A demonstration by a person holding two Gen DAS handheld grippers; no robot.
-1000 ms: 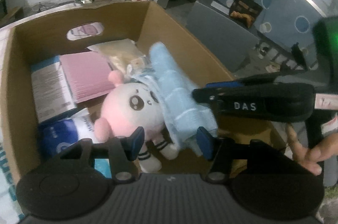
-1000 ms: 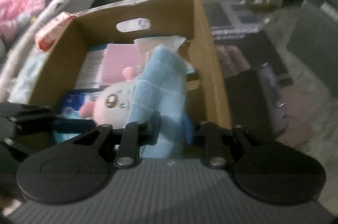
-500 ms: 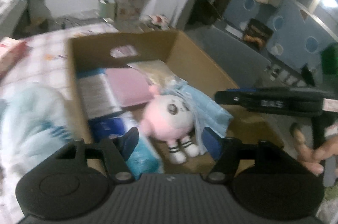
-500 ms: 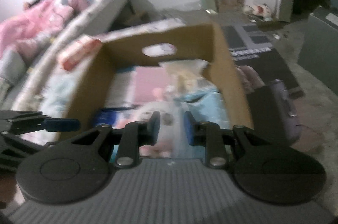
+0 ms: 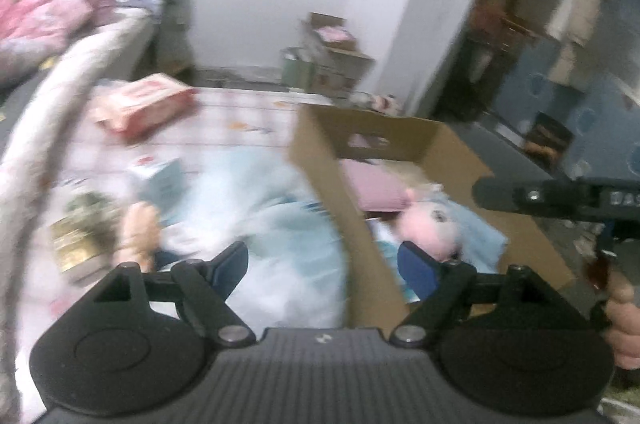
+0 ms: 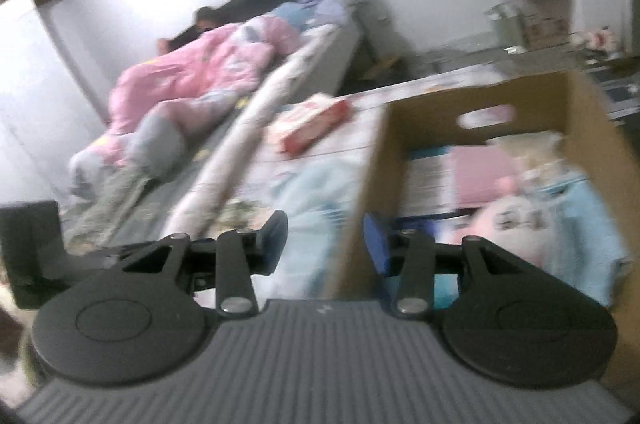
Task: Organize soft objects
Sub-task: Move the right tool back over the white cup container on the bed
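The left gripper points down at a slant over the bed, beside the cardboard box. Its fingers have just been opening; they stand wide apart and hold nothing. Behind them lies a pale blue soft bundle, blurred. The right gripper also tilts down, across the box's left wall. Its fingers have just been opening too, with a moderate gap, nothing gripped. In the box, right of these fingers, lie the pink plush toy and a light blue cloth.
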